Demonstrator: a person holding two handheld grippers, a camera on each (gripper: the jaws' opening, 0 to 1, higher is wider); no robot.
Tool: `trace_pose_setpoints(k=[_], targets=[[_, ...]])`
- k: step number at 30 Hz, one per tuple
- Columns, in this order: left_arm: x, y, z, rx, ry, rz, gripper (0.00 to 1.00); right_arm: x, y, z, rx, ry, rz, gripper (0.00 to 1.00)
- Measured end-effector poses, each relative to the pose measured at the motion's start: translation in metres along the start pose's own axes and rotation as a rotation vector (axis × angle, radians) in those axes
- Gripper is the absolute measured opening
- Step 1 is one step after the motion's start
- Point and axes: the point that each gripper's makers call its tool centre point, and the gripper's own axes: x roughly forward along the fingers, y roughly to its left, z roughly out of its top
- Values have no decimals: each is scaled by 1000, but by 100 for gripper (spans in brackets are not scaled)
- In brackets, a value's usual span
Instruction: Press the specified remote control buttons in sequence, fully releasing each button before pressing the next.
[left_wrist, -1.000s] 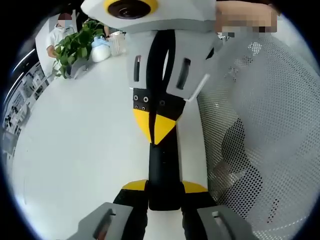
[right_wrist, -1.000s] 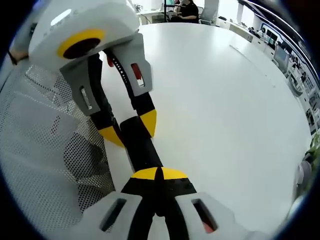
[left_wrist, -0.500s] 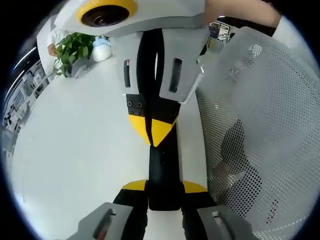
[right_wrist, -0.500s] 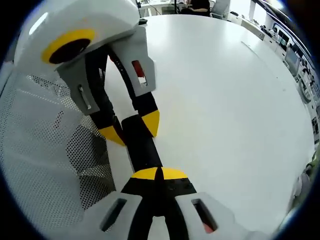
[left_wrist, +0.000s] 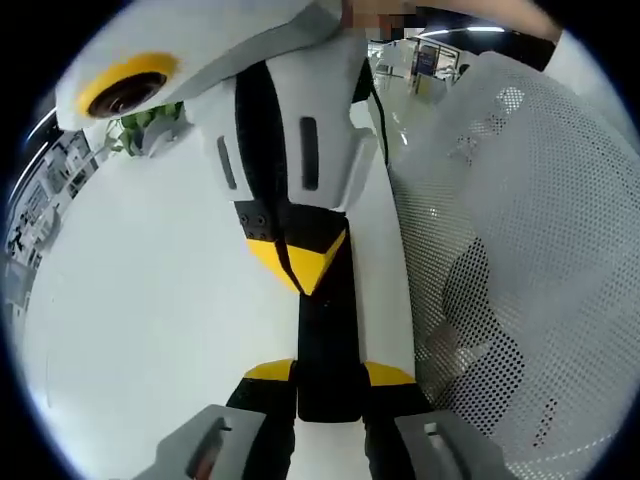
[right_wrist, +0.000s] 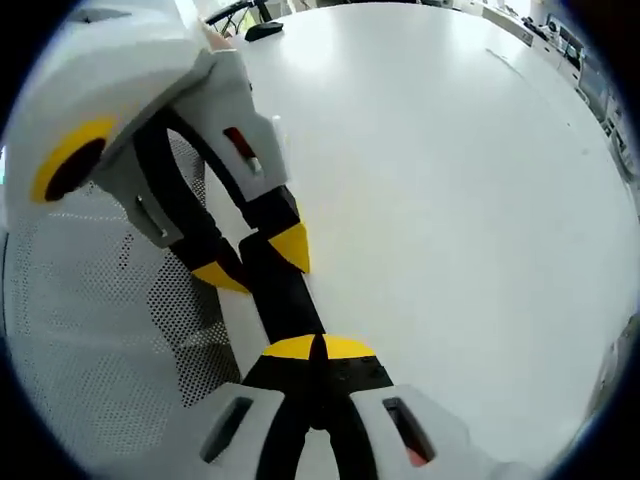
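Note:
A slim black remote (left_wrist: 328, 335) lies lengthwise between the yellow-tipped jaws of my left gripper (left_wrist: 328, 372), which is shut on its near end. From above, my right gripper (left_wrist: 300, 266) comes down with its jaws shut, their yellow points resting on the remote's top face. In the right gripper view the same remote (right_wrist: 288, 305) runs away from my shut right gripper (right_wrist: 315, 347), whose tips touch it. Farther along, the left gripper (right_wrist: 253, 260) clamps the remote from both sides. The buttons are hidden.
A white table (left_wrist: 140, 300) spreads under both grippers, seen also as the table (right_wrist: 460, 200). A white perforated mesh chair (left_wrist: 520, 250) stands close beside the remote, also seen as the chair (right_wrist: 80, 330). A green plant (left_wrist: 150, 118) is at the far edge.
The right gripper's body has tilted and swung leftwards in the left gripper view, while its shut tips stay on the remote. The left gripper's hold on the remote is unchanged.

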Motion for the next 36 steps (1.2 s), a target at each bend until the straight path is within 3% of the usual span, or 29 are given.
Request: trace_pose_setpoints(k=[6, 14, 20, 26, 36], targets=[[0, 0, 0, 3, 1, 0, 24, 1, 1, 0, 8, 52, 23, 0], [0, 0, 0, 5, 2, 2, 24, 0, 3, -2, -18, 42, -17, 0], [0, 0, 0, 4, 1, 4, 24, -1, 3, -2, -44, -21, -79, 0], [0, 0, 0, -1, -2, 4, 24, -1, 0, 1, -32, -150, -169, 0], [0, 0, 0, -4, -7, 5, 24, -5, 8, 0, -118, -207, -266, 0]])
